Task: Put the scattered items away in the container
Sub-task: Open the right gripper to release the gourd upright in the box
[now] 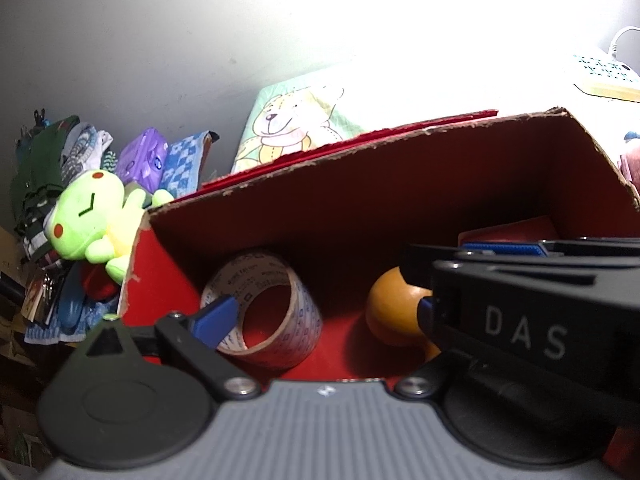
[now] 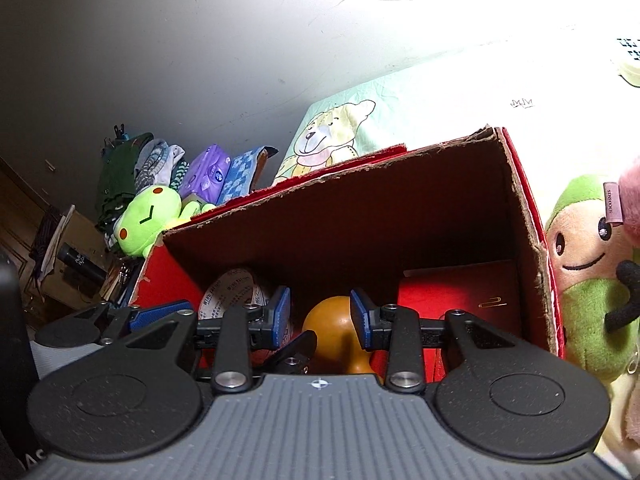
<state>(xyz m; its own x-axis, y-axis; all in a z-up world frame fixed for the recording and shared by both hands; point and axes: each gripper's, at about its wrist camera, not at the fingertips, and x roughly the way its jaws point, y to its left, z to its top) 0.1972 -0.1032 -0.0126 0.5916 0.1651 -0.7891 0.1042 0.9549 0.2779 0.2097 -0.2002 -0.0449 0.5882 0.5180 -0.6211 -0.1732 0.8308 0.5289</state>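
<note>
I had both grippers at the opening of the red cardboard box [image 2: 520, 216]. My right gripper [image 2: 320, 314] stood with its fingers apart and held nothing; the orange gourd-shaped toy [image 2: 332, 326] lay in the box just beyond the gap. My left gripper [image 1: 324, 312] was also spread wide and empty, one blue pad [image 1: 214, 318] in front of the roll of tape [image 1: 276, 312]. The tape lay at the box's left side, the gourd in the middle, a red booklet [image 2: 460, 292] at the right. A green frog plush [image 2: 150, 220] sat outside, behind the left wall.
</note>
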